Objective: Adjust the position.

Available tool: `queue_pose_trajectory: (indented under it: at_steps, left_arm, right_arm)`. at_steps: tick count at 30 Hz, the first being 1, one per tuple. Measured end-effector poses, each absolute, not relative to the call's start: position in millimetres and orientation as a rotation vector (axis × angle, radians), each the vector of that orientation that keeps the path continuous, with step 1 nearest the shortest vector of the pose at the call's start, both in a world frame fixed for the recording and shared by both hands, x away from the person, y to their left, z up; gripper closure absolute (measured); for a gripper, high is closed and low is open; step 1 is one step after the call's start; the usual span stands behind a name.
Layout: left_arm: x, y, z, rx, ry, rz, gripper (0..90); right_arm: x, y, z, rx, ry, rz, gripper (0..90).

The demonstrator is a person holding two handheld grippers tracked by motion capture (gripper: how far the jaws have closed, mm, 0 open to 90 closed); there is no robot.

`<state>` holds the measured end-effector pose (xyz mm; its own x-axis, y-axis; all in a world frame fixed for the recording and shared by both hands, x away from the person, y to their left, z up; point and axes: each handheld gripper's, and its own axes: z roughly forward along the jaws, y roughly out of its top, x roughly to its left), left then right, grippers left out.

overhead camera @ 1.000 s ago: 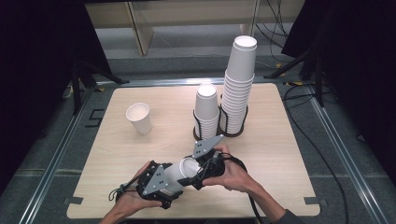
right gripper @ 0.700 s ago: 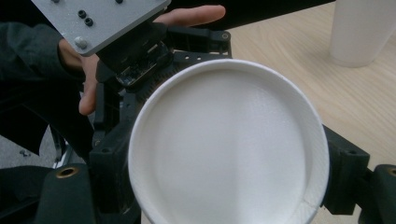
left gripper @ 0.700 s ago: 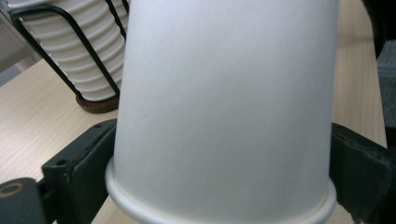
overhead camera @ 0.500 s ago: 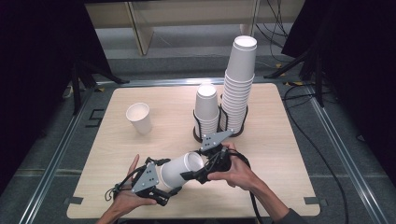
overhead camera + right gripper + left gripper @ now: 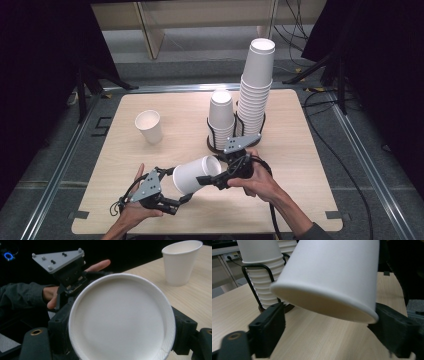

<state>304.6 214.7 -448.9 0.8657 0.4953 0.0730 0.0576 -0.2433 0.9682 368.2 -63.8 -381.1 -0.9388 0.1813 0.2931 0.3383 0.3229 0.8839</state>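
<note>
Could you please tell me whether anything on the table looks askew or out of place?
The tall stack of white paper cups in the black wire holder leans slightly toward its top. Otherwise nothing stands out; the lone white paper cup stands upright.

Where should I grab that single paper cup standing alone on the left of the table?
Grip the lone paper cup across its side wall, just under the rolled rim, coming in level from the near side. It stands upright with its mouth up and tapers toward the base, so the wider, stiffer top probably slips and crushes least. The table around it is bare.
</note>
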Motion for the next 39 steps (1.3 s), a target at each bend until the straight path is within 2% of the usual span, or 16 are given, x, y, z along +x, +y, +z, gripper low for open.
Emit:
queue_pose_trajectory:
  at_steps: [7,13,18,31,39]
  left_arm:
    - [305.1,217.3,-446.3,1.733,0.447,0.415,14.3]
    - [304.2,214.9,-446.6,1.711,0.433,0.423,11.3]
    - [302.3,212.7,-445.3,1.696,0.453,0.447,0.0]
    - [303.1,210.6,-445.6,1.694,0.49,0.476,0.0]
    - [301.8,209.0,-446.6,1.693,0.426,0.473,0.0]
  right_arm:
    - [371.7,-71.8,-375.2,-0.5,-2.38,-1.752,23.9]
    - [369.2,-69.9,-374.0,-0.479,-2.356,-1.741,24.0]
    - [367.4,-64.4,-376.7,-0.444,-2.332,-1.728,24.0]
    - [367.6,-65.8,-377.3,-0.469,-2.303,-1.703,24.2]
    - [372.0,-66.6,-381.9,-0.44,-2.286,-1.684,24.3]
